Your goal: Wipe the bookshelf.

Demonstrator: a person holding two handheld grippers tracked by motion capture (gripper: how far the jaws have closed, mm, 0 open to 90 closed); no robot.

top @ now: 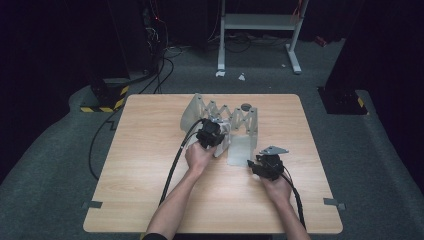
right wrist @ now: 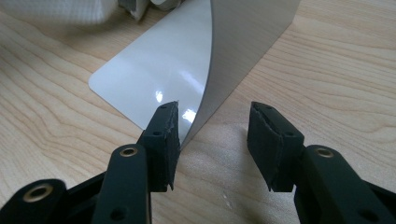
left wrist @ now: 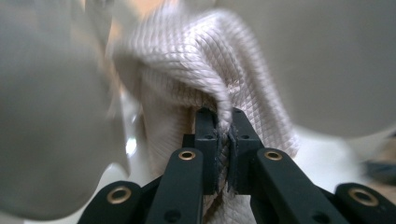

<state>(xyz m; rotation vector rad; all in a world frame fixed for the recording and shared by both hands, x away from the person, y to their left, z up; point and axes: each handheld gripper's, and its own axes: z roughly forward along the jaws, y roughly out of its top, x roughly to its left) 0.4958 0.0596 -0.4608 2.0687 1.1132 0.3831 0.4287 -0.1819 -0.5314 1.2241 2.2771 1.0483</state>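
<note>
From the high view I have the wooden table (top: 150,170) in front of me, and nothing on it or around it carries writing, a label or a brand mark that I can read. At the far left, off the table, a yellow-and-black striped base (top: 107,100) sits on the grey floor with black cables running past it.

My left gripper (top: 214,131) is over the middle of the table, against the pale grey folding rack (top: 240,117), an accordion-like stand with two flat end plates. In the left gripper view its jaws are pressed nearly together on a fold of the white quilted cloth (left wrist: 196,79); the fabric bunches up above the tips and runs down between the pads. Blurred grey panels of the rack sit on either side of the cloth. So the cloth is at the rack, near the table's centre, pinched in that gripper.

Further right, my right gripper (top: 255,165) rests low over the table just beside the rack's near base plate (right wrist: 154,79). In the right gripper view its jaws stand apart with nothing between them but bare wood; the glossy plate lies flat just ahead of one jaw, and the upright panel (right wrist: 247,42) rises from it.

Beyond the table, a white metal frame (top: 260,30) stands on the floor.
</note>
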